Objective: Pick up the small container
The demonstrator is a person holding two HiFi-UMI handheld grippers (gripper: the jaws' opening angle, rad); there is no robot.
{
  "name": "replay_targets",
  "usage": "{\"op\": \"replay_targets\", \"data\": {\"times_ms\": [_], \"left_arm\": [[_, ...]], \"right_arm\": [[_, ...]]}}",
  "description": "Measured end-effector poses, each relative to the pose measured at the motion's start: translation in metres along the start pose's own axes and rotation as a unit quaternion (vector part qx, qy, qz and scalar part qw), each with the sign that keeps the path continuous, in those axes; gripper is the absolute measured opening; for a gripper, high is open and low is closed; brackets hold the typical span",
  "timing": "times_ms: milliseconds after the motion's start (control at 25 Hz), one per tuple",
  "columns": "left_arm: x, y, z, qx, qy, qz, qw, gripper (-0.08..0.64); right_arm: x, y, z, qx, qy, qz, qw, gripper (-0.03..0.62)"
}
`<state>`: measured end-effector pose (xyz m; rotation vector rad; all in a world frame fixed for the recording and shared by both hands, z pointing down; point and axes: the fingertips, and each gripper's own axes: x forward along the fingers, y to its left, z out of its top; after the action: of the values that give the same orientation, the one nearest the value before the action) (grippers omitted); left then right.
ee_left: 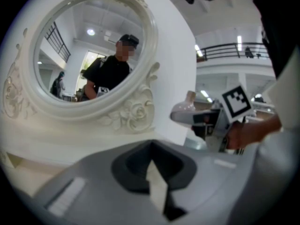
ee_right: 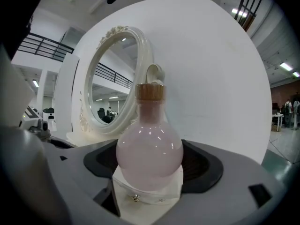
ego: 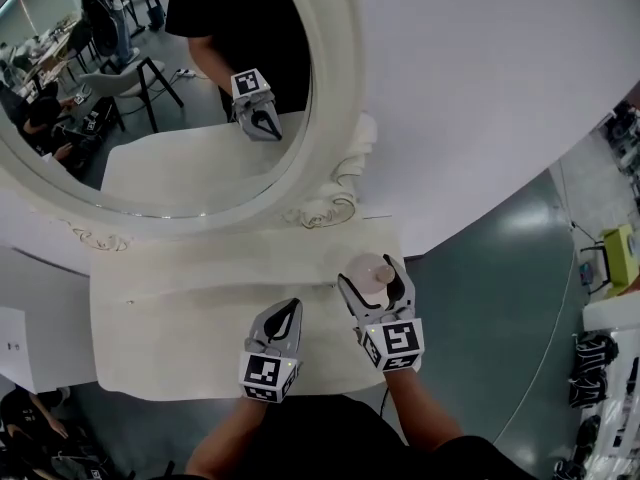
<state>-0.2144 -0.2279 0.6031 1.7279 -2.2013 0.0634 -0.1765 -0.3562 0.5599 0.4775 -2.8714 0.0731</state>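
Small container [ee_right: 149, 153], pink round flask with cork, clamped at its belly in my right gripper's [ego: 372, 276] jaws, base hidden, left gripper [ego: 290, 308] jaws closed, empty, over white desk [ego: 160, 338], ornate mirror [ego: 338, 88] beyond, top cut off.

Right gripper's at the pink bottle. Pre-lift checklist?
1. Pink bottle centred between the right gripper jaws: ok.
2. Jaws closed on the bulb: ok, they meet both its sides.
3. Cork cap seated: ok.
4. Bottle upright: ok.
5. Left gripper out of the way: ok, shut, empty, off to the left.
6. Headroom under the mirror frame: cannot tell.
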Motion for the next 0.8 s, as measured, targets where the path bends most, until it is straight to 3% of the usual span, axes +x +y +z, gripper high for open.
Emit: {"op": "replay_targets", "data": {"times_ms": [360,600,800], "left_arm": [[0.001,-0.014,0.052,0.026,-0.045,0.005,0.9986,0.006],[-0.006,-0.021,0.093,0.054,-0.098,0.013,0.9936,0.006],[-0.015,-0.038,0.117,0.058,-0.118,0.004,0.9913,0.006]], "right_arm": [[-0.043,-0.003,0.051,-0.011,-0.042,-0.001,0.999,0.371],[-0.064,-0.007,0.074,-0.022,-0.067,-0.003,0.998,0.371],[-0.082,-0.003,0.092,-0.034,-0.086,0.005,0.996,0.371]]}}
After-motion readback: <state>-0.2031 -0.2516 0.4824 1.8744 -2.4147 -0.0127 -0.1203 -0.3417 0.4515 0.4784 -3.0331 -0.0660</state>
